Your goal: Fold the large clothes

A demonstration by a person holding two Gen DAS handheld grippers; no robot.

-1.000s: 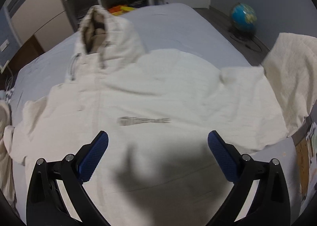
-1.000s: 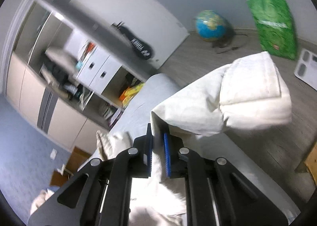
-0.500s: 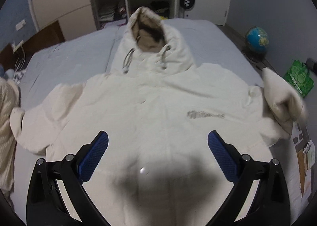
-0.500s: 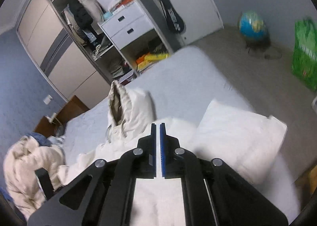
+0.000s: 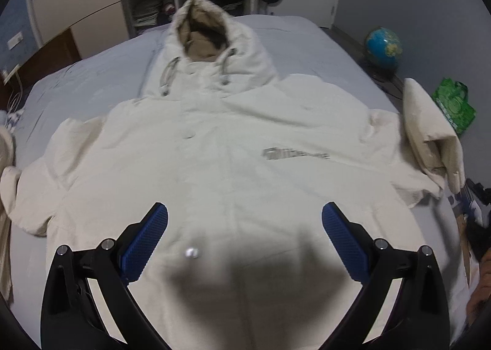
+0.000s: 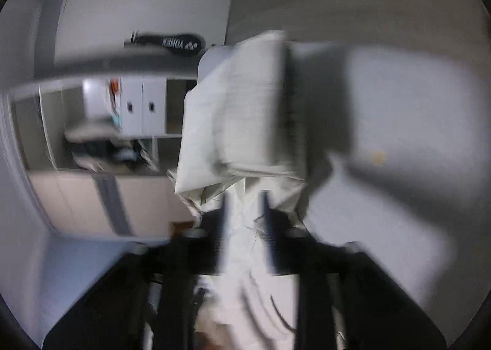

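The big cream puffy hooded coat point(image 5: 233, 147) lies flat on the grey bed point(image 5: 101, 64), not folded yet. The left tongs point(image 5: 244, 239) hang wide open above it. The right tongs point(image 6: 244, 227) are opening, with the coat's sleeve point(image 6: 245, 123) between them.

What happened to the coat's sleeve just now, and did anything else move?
The right gripper was shut a moment ago; its jaws are now opening with cloth of the sleeve between them. That sleeve has come down to lie folded at the edge of the bed. The left gripper stayed wide open over the coat, holding nothing; the hood stayed put.
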